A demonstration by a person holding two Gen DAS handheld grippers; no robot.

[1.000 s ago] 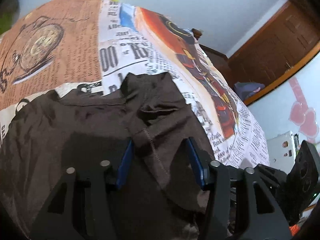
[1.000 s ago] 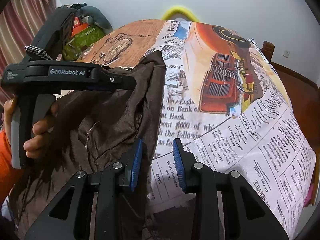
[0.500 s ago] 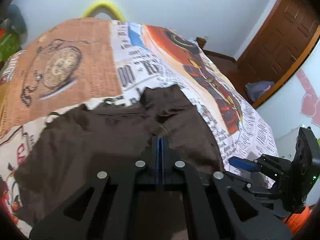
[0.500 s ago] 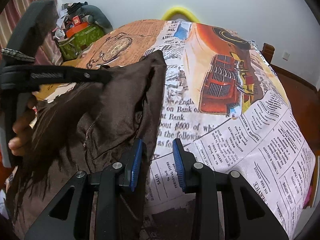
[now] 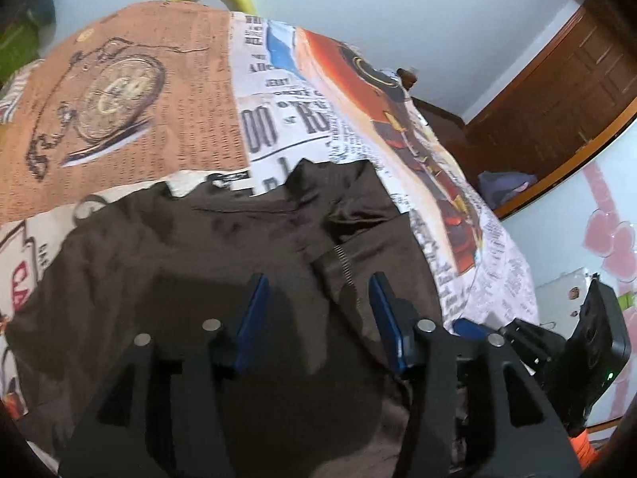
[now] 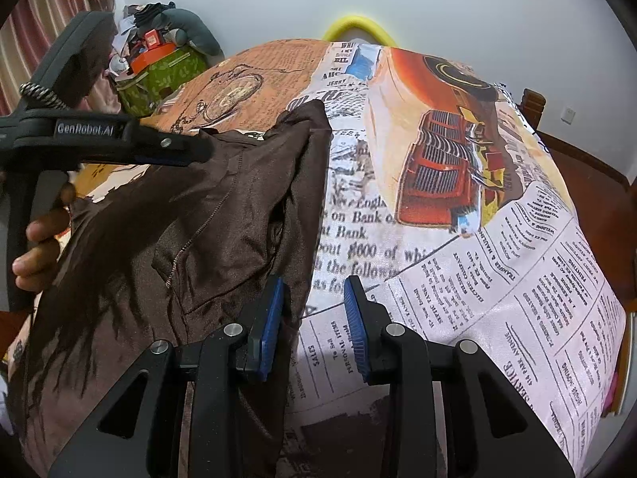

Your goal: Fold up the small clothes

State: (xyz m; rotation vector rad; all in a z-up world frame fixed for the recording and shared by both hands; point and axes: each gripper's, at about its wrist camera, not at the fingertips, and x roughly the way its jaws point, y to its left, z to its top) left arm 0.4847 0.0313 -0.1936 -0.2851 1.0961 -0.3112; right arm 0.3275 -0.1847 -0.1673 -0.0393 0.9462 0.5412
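Half a second ago the left gripper [image 5: 316,320] had its blue pads pressed flat together over the brown garment [image 5: 223,263]; now its jaws are opening, the pads parted, with only a ridge of the cloth and its pale stitched seam lying below the gap — nothing pinched. The right gripper [image 6: 312,326] has kept its place, jaws partly apart, astride the garment's near right edge: the left pad sits against the dark cloth, the other over the printed sheet, and neither presses on anything.

The garment lies spread on the bedspread [image 6: 458,279], a thin, slightly glossy dark-brown knit, creased, with one pointed corner reaching toward the far end of the bed. Only the right wrist view shows the person's hand [image 6: 42,247] wrapped round the left gripper's handle, the maker's lettering along its black body, the striped curtain at far left, and a green patterned box [image 6: 159,75] heaped with clutter by the wall. Only the left wrist view shows the wooden cabinet [image 5: 557,91] along the right wall and the pink heart shapes beneath it, plus the right gripper's body low at the edge.

The bedspread is smooth printed fabric — newspaper columns, a pocket watch on tan, an orange-red truck. A yellow padded hoop [image 6: 360,26] rises behind the bed's far end.
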